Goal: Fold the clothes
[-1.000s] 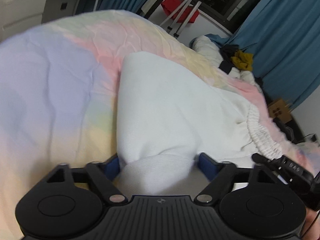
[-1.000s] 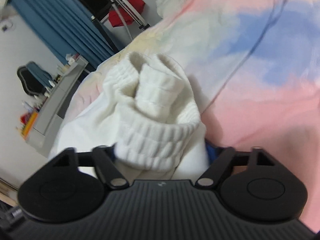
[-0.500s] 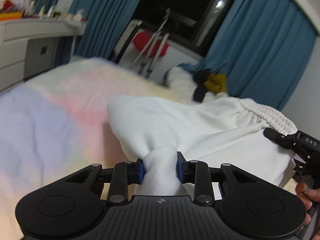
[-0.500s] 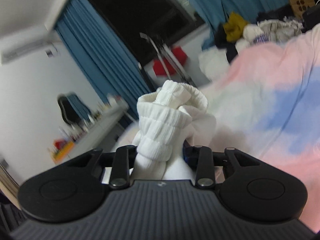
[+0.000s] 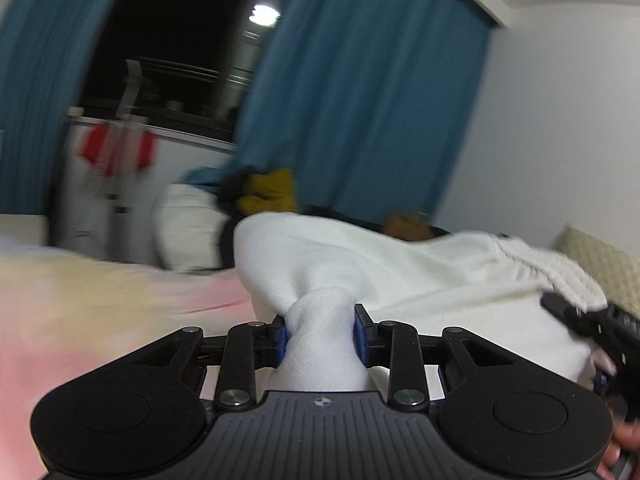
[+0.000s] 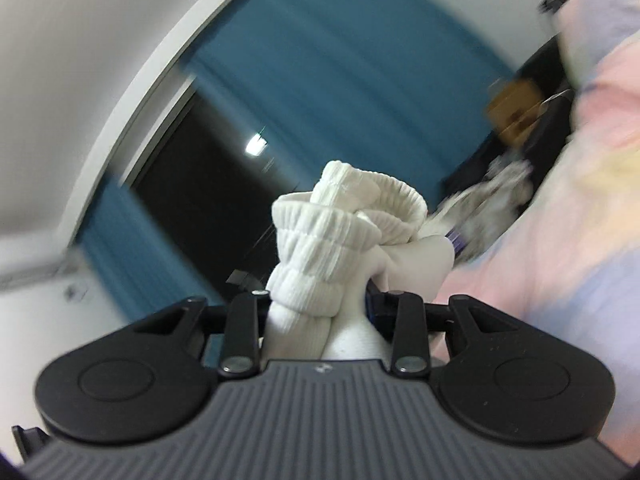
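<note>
A bedroom at night: blue curtains (image 5: 360,92) frame a dark window (image 5: 172,40), and a bed (image 5: 100,300) with a pastel pink, yellow and lilac cover fills the foreground. At the bed's far edge, from left to right, stand a blurred white rack with something red (image 5: 116,152) on it, a white pillow (image 5: 188,232), and a heap of dark and mustard clothes (image 5: 268,192). A white garment (image 5: 400,272) is lifted above the cover, stretched between two tools. The left hand-held gripper (image 5: 320,338) is clamped on a bunched smooth part of the garment, its blue pads pressed into the fabric. Further right, the right hand-held gripper (image 6: 320,312) is clamped on the garment's ribbed elastic band (image 6: 332,236), which bulges up between its jaws. A brown cardboard box (image 6: 516,112) sits blurred beyond the bed.
</note>
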